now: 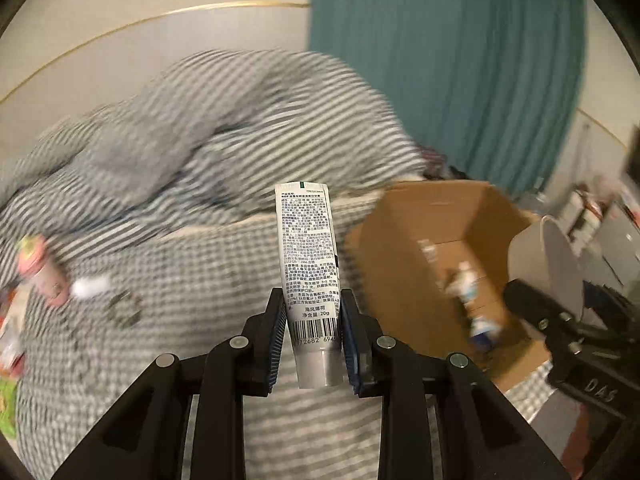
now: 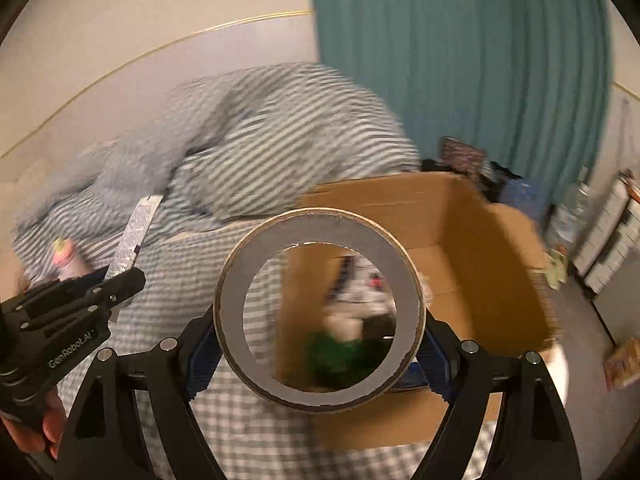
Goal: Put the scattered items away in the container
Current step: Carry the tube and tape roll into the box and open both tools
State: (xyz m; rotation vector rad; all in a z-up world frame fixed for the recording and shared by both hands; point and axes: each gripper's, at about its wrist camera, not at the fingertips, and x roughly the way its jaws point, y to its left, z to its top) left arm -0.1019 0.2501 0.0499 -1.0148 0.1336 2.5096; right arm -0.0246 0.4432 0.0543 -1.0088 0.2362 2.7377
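Note:
My left gripper is shut on a white toothpaste tube with black print and holds it upright above the checked bedsheet, left of the open cardboard box. My right gripper is shut on a roll of tape, held at the box's near left corner. Through the ring I see several items lying in the box. The left gripper and its tube show at the left of the right wrist view. A pink bottle and a small white item lie on the bed at left.
A striped duvet is heaped behind the bed area. A teal curtain hangs at the back right. Colourful packets lie at the far left edge. Drawers and clutter stand on the floor to the right of the box.

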